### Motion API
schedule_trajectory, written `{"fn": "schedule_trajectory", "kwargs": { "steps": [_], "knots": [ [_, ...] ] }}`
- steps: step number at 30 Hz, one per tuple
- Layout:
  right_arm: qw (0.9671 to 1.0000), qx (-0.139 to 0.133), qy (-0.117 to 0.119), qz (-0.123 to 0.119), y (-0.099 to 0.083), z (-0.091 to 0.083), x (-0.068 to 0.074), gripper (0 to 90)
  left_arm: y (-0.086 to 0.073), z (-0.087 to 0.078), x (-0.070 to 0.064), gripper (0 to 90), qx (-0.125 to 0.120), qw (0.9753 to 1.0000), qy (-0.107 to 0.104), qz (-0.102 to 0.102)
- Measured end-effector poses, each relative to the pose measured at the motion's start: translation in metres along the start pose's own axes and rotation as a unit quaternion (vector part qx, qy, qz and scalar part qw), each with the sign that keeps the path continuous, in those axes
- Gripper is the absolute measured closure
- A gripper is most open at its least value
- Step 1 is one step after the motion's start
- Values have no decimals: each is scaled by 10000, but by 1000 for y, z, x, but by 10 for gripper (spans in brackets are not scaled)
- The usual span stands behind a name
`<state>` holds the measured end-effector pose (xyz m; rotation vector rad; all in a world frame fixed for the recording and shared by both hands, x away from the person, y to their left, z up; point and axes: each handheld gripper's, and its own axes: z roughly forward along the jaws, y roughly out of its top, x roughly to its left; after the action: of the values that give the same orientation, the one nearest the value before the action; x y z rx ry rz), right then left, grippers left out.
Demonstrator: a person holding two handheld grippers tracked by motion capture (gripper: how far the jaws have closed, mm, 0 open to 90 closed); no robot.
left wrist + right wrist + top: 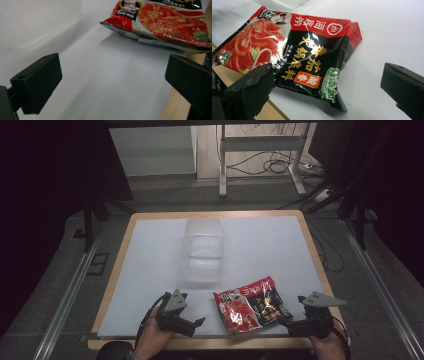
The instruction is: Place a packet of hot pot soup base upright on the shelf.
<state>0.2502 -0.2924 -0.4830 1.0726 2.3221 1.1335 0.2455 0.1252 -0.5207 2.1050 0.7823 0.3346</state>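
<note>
- The red and black packet [251, 305] lay flat on the white tabletop [150, 260], near its front edge, between the two grippers.
- A clear plastic container [203, 251] stood behind it.
- The left gripper [192, 326] had its fingers spread, holding nothing.
- The right gripper [290, 321] was also released, just beside the packet.
</note>
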Motion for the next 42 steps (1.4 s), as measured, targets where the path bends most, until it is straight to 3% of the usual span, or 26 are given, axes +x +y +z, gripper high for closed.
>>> {"fn": "schedule_trajectory", "kwargs": {
  "steps": [3, 8, 18, 22, 25, 26, 27, 28, 30, 34, 42],
  "knots": [
    [10000, 3, -1, -10, 0, 0, 1, 0, 3, -1, -2, 16, -57, 9998, -184, -31],
    [10000, 4, -2, -52, 1, 1, 1, 0, 9, 0, -9, 72, -27, 9997, -227, 24],
    [10000, -33, -59, -13, 1, 1, 0, 0, 18, 6, -12, 273, -236, 9988, -417, 73],
    [9999, -12, -104, -13, 1, 2, 0, 0, 23, 13, -13, 423, -222, 9976, -638, 119],
    [10000, -31, -84, 8, 1, 1, 0, 0, 25, 16, -15, 466, -236, 9971, -706, 149],
    [10000, -41, -76, 10, 1, 1, -1, 0, 26, 18, -16, 543, -253, 9966, -766, 171],
    [10000, -41, -76, 10, 1, 1, -1, 0, 27, 19, -17, 543, -270, 9963, -797, 187],
    [10000, -37, -65, 16, 1, 2, -1, 0, 28, 21, -18, 627, -291, 9959, -828, 200],
    [10000, -31, -67, 7, 1, 2, -1, 0, 29, 24, -21, 672, -326, 9949, -922, 252],
    [10000, 18, -49, -18, 2, 5, 0, 0, 33, 34, -26, 899, -336, 9942, -960, 347],
    [10000, 46, 13, -2, 1, 6, -1, 0, 38, 51, -29, 899, -347, 9939, -960, 417]
  ]
}}
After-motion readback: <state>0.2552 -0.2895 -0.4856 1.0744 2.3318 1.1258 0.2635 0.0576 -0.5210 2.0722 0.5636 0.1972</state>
